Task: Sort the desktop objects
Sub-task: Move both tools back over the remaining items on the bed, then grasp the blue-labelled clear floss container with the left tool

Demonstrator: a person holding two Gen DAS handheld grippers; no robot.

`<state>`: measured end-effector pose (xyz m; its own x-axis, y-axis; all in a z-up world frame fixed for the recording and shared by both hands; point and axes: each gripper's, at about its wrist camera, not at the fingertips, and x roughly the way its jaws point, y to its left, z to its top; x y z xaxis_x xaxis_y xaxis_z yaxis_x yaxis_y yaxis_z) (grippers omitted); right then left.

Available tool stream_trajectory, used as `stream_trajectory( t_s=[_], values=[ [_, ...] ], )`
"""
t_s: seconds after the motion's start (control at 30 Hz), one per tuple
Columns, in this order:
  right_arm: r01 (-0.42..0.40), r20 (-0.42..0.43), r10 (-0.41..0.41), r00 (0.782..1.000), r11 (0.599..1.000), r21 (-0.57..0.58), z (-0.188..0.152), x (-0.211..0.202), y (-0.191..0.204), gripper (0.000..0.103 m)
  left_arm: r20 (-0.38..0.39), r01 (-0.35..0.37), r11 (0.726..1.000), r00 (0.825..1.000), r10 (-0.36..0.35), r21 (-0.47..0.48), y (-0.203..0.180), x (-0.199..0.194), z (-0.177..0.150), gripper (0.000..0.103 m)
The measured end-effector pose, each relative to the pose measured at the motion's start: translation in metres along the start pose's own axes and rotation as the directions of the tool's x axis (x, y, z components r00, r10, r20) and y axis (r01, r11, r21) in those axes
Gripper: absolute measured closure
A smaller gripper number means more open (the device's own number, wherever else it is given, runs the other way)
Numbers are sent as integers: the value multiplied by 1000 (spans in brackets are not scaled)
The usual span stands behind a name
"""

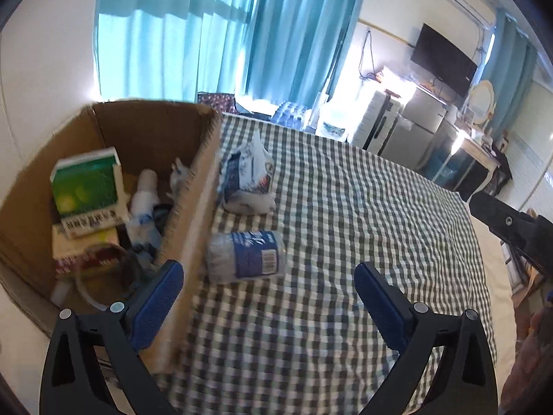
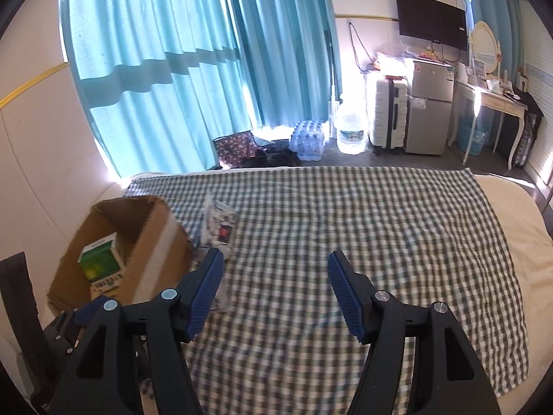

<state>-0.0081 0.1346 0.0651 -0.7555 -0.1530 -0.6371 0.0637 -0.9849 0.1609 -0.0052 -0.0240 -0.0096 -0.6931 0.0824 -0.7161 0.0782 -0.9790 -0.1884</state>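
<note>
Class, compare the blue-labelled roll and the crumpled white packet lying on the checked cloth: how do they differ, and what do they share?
The roll is a neat cylinder lying on its side; the packet is crumpled and shapeless. The roll lies nearer the camera, the packet farther back, closer to the cardboard box. Both rest on the checked cloth, outside the box, unheld.

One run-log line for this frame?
left gripper open, empty | right gripper open, empty | blue-labelled roll, plastic packet outside cardboard box
</note>
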Motion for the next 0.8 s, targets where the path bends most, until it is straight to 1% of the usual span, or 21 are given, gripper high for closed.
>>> stream_trajectory(
  t_s=[0.07, 0.1, 0.13, 0.17, 0.2, 0.23, 0.27, 0.3, 0.33, 0.4, 0.43, 0.5, 0.57, 0.6, 0.63, 0.67, 0.7, 0.8],
  values=[
    [3, -9, -3, 1000, 1000, 9, -6, 6, -17, 39, 9, -30, 1000, 1000, 30, -7, -6, 15, -9, 0],
    [6, -16, -6, 1000, 1000, 17, -11, 10, -26, 39, 30, -71, 997, 997, 71, 10, -10, 20, -12, 0],
    [10, -23, -9, 1000, 1000, 26, -15, 15, -34, 39, 67, -123, 991, 991, 120, 48, -17, 24, -15, 0],
    [14, -31, -13, 999, 999, 35, -18, 20, -41, 39, 96, -166, 981, 983, 156, 105, -25, 30, -18, 0],
    [19, -40, -17, 999, 999, 43, -22, 27, -48, 39, 97, -191, 971, 979, 178, 146, -30, 36, -19, 0],
    [23, -51, -21, 998, 999, 49, -25, 33, -53, 38, 96, -243, 952, 969, 229, 184, -37, 45, -21, 0],
    [28, -62, -25, 998, 998, 54, -29, 40, -58, 38, 100, -288, 935, 957, 273, 205, -41, 50, -23, 0],
    [32, -71, -28, 997, 998, 58, -34, 46, -63, 38, 109, -317, 923, 948, 300, 218, -44, 54, -26, 0],
    [36, -80, -31, 996, 998, 61, -38, 52, -66, 38, 128, -340, 913, 939, 318, 227, -46, 57, -29, 0],
    [32, -100, -26, 995, 997, 66, -42, 63, -72, 38, 156, -365, 901, 929, 336, 233, -49, 60, -33, 0],
    [27, -106, -20, 994, 997, 67, -44, 68, -74, 38, 162, -365, 899, 929, 334, 240, -51, 60, -34, 0],
    [24, -114, -16, 993, 998, 66, -45, 76, -76, 38, 136, -306, 916, 950, 279, 257, -58, 58, -39, 0],
    [27, -117, -20, 993, 998, 62, -47, 82, -77, 38, 139, -259, 923, 964, 228, 285, -69, 54, -47, 0],
    [27, -117, -19, 993, 998, 62, -48, 84, -77, 38, 155, -243, 917, 967, 202, 316, -75, 52, -51, 0],
    [24, -119, -17, 993, 998, 61, -48, 86, -78, 38, 164, -240, 908, 967, 193, 343, -80, 54, -53, 0],
    [23, -122, -15, 992, 998, 61, -49, 87, -79, 38, 162, -247, 900, 966, 200, 360, -83, 60, -53, 0],
    [24, -124, -16, 992, 998, 61, -49, 88, -80, 38, 156, -256, 898, 965, 213, 357, -81, 66, -52, 0],
    [28, -120, -20, 993, 997, 65, -49, 90, -82, 38, 119, -267, 916, 963, 242, 298, -61, 89, -49, 0]
  ],
)
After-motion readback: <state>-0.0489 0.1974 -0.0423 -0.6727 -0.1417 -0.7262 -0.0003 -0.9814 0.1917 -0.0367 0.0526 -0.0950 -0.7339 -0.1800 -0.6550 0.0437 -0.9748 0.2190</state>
